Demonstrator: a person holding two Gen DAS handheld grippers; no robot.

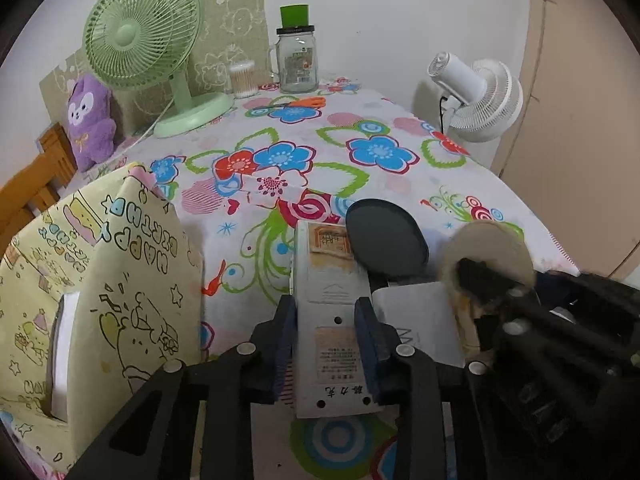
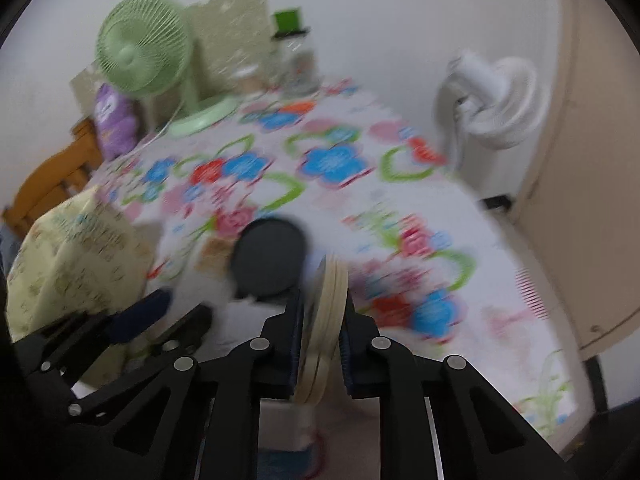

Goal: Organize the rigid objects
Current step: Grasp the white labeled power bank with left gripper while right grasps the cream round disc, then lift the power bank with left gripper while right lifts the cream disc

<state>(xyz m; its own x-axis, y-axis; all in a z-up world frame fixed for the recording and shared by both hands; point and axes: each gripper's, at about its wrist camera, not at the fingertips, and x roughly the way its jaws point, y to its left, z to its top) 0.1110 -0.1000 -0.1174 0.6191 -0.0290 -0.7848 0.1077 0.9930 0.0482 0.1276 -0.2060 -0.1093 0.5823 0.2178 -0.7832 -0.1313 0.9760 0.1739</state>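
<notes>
Plastic, hard and smooth, makes up the long grey-white remote-like casing point(image 1: 330, 320) that the left tongs point(image 1: 325, 344) clamp across its narrow sides, near the end closest to the camera. It looks light and stiff, so the grip should not crush it, but the smooth sides could let it slip or swing, since most of its length reaches beyond the pads. A hold nearer its middle would likely steady it.

The right tongs point(image 2: 320, 340) are closed on a flat cream round disc point(image 2: 325, 316), held on edge by its two faces. It appears thin, rigid and light; its rim looks layered, though the blur hides detail.

Both pieces sit low over the flowered worktop point(image 1: 360, 128), close to each other. A dark round flat lid point(image 1: 386, 236) lies touching the far end of the casing, with a white flat card point(image 1: 420, 320) just beside it under the right tongs. A yellow cartoon-printed gift bag point(image 1: 100, 280) stands close on the left and could hinder a swing that way. The green desk fan point(image 1: 140, 40), glass jar with green cap point(image 1: 297, 56) and white fan point(image 1: 476, 96) stand well apart.
</notes>
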